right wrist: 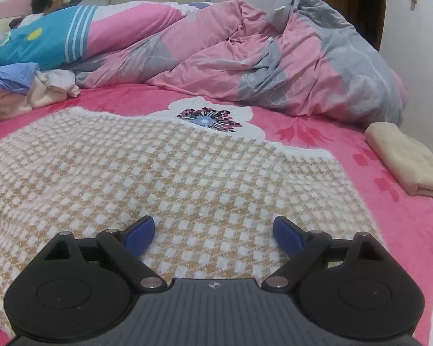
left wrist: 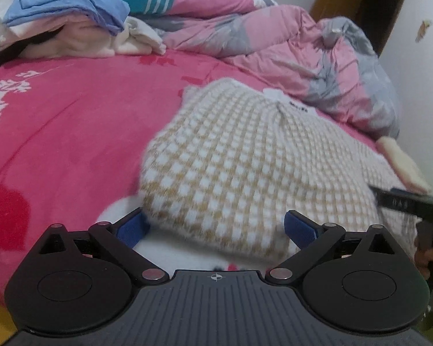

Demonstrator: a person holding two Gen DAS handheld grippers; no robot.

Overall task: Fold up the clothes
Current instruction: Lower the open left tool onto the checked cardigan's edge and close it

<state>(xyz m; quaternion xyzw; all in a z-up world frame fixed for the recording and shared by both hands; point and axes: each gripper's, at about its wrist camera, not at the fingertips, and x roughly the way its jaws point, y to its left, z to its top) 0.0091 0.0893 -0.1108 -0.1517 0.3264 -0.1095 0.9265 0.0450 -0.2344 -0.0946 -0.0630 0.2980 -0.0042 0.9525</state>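
the checked knit garment (right wrist: 164, 173), tan and white, lay spread on the pink bed (right wrist: 303, 121), and both grippers sat at its near side with their fingers pointing across it toward the far, rumpled duvet (right wrist: 274, 66). the right gripper (right wrist: 213, 235) hovered over the broad flat part of the knit, jaws wide and holding nothing; cloth ran ahead of it and out to its left, while the garment's right edge fell just to the right of its right finger. the left gripper (left wrist: 215, 229) was also wide and empty, and the knit's near end (left wrist: 245, 173) bulged up between its fingers, blurred, so whether the pads touched the cloth could not be told. from the left view the garment stretched forward and rightward to a white neck label (left wrist: 277, 95). so the left gripper seemed nearer the hem and the right nearer the body and right edge.

a folded cream cloth (right wrist: 407, 158) lay well apart to the right, and a heap of clothes (left wrist: 66, 23) at far left. whether the knit was laid out for folding or already partly folded could not be settled.
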